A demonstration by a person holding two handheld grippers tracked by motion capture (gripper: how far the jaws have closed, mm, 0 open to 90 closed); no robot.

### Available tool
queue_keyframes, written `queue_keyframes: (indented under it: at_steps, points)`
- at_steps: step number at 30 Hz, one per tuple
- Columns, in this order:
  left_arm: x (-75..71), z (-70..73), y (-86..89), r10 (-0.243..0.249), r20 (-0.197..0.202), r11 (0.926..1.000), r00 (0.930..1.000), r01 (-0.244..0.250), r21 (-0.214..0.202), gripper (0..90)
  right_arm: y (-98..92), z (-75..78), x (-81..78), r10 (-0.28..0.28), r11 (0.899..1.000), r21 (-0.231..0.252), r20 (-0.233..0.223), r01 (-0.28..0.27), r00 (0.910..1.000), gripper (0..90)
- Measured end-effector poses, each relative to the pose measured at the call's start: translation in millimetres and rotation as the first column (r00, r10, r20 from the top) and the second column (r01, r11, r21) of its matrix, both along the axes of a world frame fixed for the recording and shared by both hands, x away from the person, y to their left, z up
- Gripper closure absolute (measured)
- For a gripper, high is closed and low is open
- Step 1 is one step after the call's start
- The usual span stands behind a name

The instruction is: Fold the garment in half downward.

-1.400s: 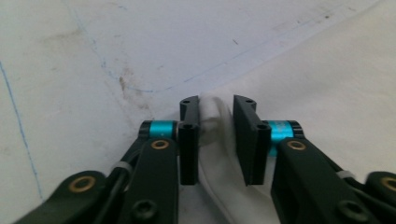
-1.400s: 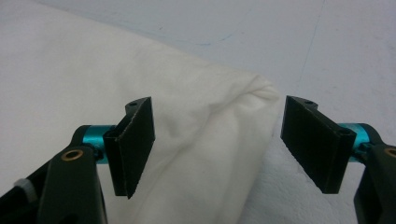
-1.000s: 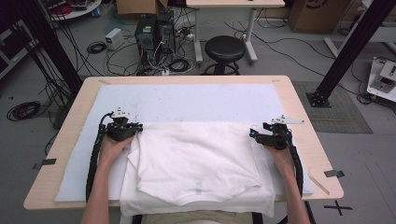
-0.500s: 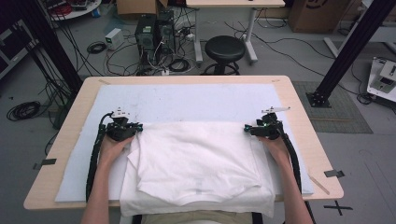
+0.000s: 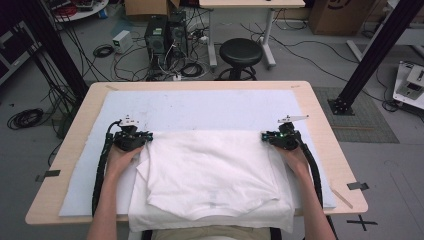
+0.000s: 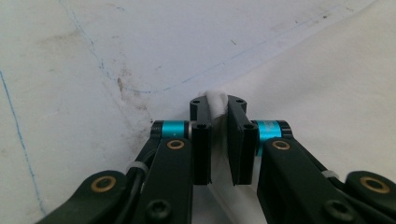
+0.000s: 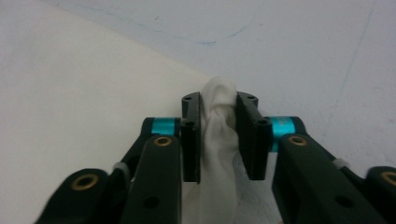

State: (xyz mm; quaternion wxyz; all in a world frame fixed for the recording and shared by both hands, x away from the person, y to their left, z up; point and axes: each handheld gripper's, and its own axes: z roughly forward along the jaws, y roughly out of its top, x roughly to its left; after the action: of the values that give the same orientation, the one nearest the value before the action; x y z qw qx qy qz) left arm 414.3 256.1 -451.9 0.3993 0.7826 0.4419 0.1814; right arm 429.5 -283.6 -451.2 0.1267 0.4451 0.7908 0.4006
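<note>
Both grippers are pinching the far corners of the folded white cotton t-shirt (image 5: 212,172): left gripper (image 5: 148,139) clamped on cloth, right gripper (image 5: 263,136) jaws just closed on a bunched corner, over the pale blue table mat (image 5: 200,107).

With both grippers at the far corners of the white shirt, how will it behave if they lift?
Likely floppy: the white shirt bunches into soft folds between the right gripper, whose jaws have just been closing on it. It should sag between that and the left gripper. Probably light: thin cloth, lying flat on the mat.
</note>
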Motion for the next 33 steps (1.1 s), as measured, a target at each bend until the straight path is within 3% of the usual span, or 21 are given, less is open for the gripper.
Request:
queue_keyframes:
  at_steps: [3,9,12,15,20,26,28,33]
  points:
    - [-0.3,0.1,-0.4,0.001,0.003,1.0000,1.0000,-0.001,0.002,81.2,1.8,0.7,-1.3,0.002,1.000,-0.011,0.003,-0.002,1.0000,80.2]
    - [-0.6,1.7,-1.2,0.013,0.010,0.9999,0.9999,-0.013,0.003,83.1,7.3,4.9,-3.5,-0.020,0.997,-0.072,0.057,0.024,0.9982,81.9]
    - [0.0,7.4,-2.4,0.035,0.025,0.9993,0.9991,-0.035,-0.013,83.6,9.4,9.4,-3.3,-0.030,0.995,-0.093,0.094,0.039,0.9951,82.2]
    - [2.8,15.0,-1.4,0.052,0.037,0.9981,0.9979,-0.051,-0.034,83.8,10.7,14.4,-0.5,-0.042,0.994,-0.099,0.100,0.052,0.9941,82.2]
    - [13.6,21.8,-5.4,0.084,0.051,0.9965,0.9952,-0.084,-0.004,83.9,17.1,21.0,9.3,-0.073,0.990,-0.114,0.114,0.086,0.9908,82.1]
    - [33.3,20.5,-9.0,0.134,0.029,0.9907,0.9905,-0.135,0.020,83.8,23.3,23.5,27.4,-0.104,0.983,-0.138,0.119,0.121,0.9874,82.0]
    - [37.6,19.7,-9.9,0.149,0.056,0.9887,0.9873,-0.150,0.009,83.8,25.5,22.9,34.3,-0.113,0.981,-0.144,0.109,0.128,0.9876,82.0]
    - [53.0,18.1,-11.0,0.190,0.034,0.9817,0.9812,-0.190,0.008,83.8,28.9,23.2,51.9,-0.122,0.977,-0.160,0.110,0.139,0.9864,81.9]
